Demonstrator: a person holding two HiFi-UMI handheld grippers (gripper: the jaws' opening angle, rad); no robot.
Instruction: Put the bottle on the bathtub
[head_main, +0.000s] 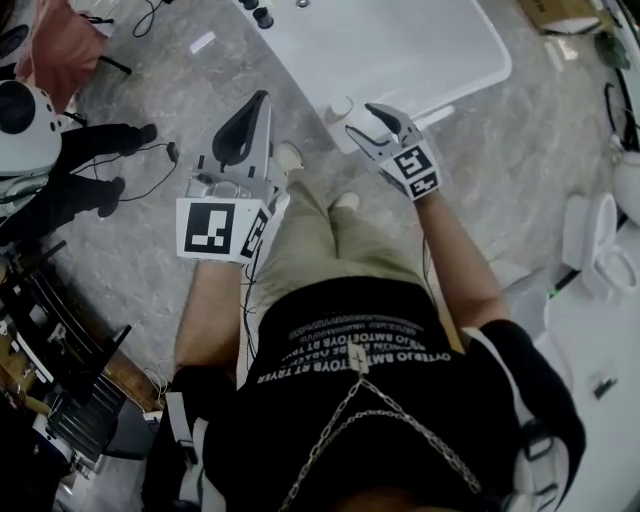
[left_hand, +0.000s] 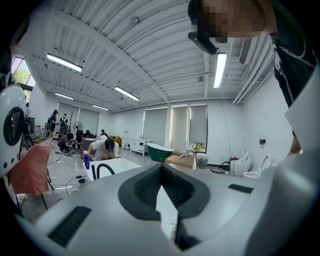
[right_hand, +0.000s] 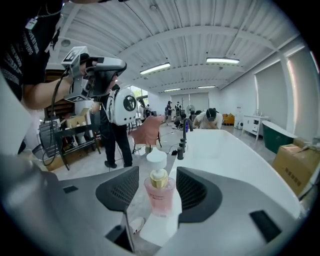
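A pink bottle (right_hand: 160, 196) with a gold collar and white cap (head_main: 343, 107) stands upright on the corner rim of the white bathtub (head_main: 420, 50) (right_hand: 230, 157). My right gripper (head_main: 360, 120) (right_hand: 157, 176) is open, its two black pads on either side of the bottle with narrow gaps showing. My left gripper (head_main: 262, 98) (left_hand: 161, 169) is held up over the floor left of the tub; its tips meet and nothing is between them. It also shows in the right gripper view as the left gripper (right_hand: 95, 75) raised at the upper left.
A black faucet (right_hand: 184, 136) stands on the tub's rim farther along. A person in black (head_main: 85, 165) and a pink-draped chair (head_main: 65, 40) are at the left, a dark rack (head_main: 60, 385) lower left. Toilets (head_main: 595, 240) stand at the right. Cables lie on the floor (head_main: 150, 185).
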